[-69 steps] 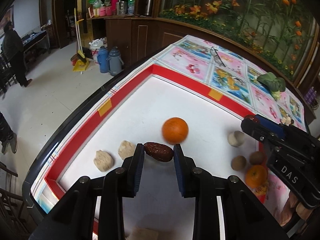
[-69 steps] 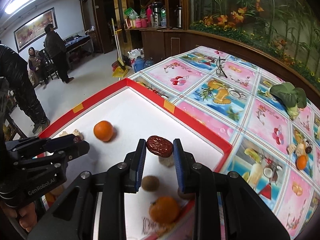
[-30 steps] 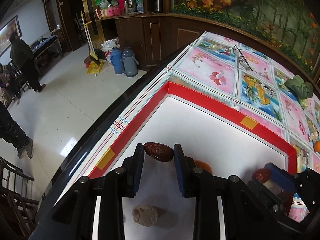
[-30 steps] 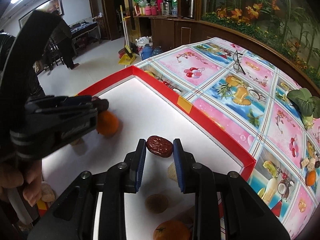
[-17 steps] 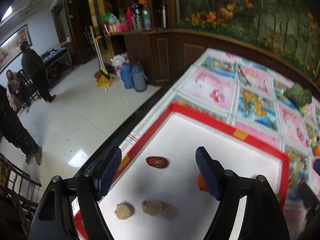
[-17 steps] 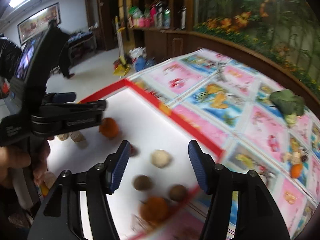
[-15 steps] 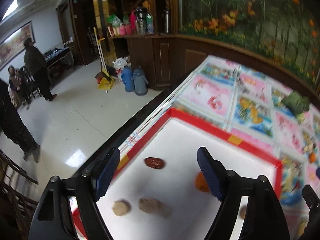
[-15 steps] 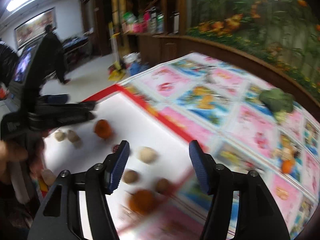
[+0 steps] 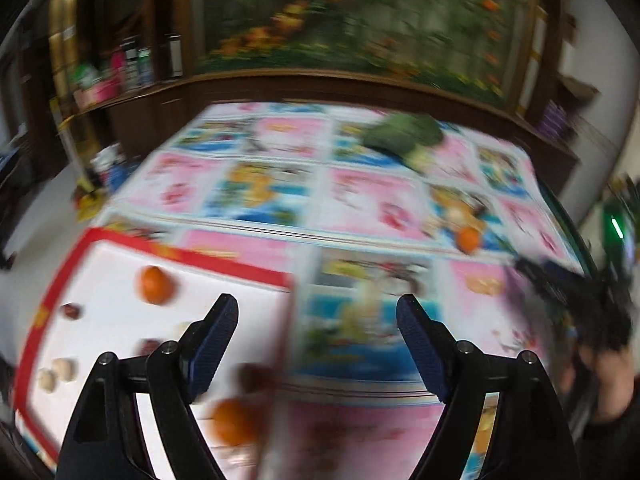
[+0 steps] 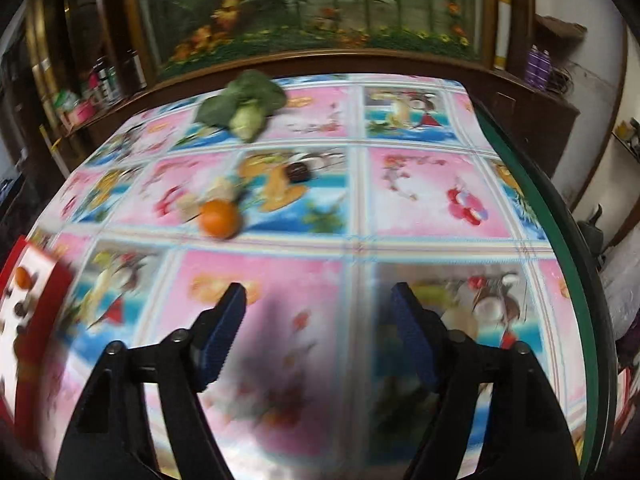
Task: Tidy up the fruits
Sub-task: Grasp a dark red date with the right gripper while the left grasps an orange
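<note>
Both views are blurred by motion. My left gripper (image 9: 318,316) is open and empty above the right edge of the red-rimmed white tray (image 9: 224,258). On the tray lie an orange (image 9: 154,285), a second orange (image 9: 236,420), a red date (image 9: 72,311) and two pale round fruits (image 9: 56,374). My right gripper (image 10: 318,304) is open and empty over the patterned tablecloth. A loose orange (image 10: 220,218) lies ahead of it, also in the left wrist view (image 9: 468,239). The right gripper shows dark at the right of the left wrist view (image 9: 568,292).
A green leafy vegetable (image 10: 244,104) lies at the far side of the table. A small dark round thing (image 10: 298,172) and pale bits (image 10: 188,204) lie beside the loose orange. The table's green glass edge (image 10: 560,216) runs along the right. A wooden cabinet stands behind.
Both grippers let go of their red dates on the tray, opened wide, and swung right across the table towards the loose orange.
</note>
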`<state>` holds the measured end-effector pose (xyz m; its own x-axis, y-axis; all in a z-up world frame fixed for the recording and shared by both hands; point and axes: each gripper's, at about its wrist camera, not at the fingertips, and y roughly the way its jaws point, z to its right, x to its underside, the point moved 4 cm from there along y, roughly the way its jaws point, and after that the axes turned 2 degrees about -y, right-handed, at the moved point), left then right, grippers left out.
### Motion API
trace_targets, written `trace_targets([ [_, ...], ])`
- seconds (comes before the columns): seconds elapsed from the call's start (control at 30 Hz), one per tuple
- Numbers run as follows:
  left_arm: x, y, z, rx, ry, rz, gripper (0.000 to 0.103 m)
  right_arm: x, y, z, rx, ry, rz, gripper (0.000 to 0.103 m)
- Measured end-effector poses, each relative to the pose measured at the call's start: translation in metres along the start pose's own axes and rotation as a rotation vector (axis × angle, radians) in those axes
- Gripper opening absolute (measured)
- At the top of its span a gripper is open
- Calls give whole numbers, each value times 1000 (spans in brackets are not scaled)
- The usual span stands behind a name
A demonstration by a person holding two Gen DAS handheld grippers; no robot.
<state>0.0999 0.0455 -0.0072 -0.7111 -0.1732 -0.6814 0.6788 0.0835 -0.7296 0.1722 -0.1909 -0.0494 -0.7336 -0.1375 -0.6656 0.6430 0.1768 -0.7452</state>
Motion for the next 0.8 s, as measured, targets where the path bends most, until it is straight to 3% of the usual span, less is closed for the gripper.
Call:
trace_targets([
  [0.2,7,28,30,16,35,-57,81,-38,49,7,-34,41,-33,52],
  [0.43,0,58,45,46,5,-71,81,-75,92,-19,-24,-53,-52,51],
  [0.5,-4,67,53,56,13,-74,81,-82,101,-23,14,-83,-64,42],
  [0.57,-10,76,62,62,14,-69,80,-85,104,-24,15,-97,-77,28],
  [0.8,-11,86,113,135,47,-98,80,-61,79,1,-27,-28,-52,28],
])
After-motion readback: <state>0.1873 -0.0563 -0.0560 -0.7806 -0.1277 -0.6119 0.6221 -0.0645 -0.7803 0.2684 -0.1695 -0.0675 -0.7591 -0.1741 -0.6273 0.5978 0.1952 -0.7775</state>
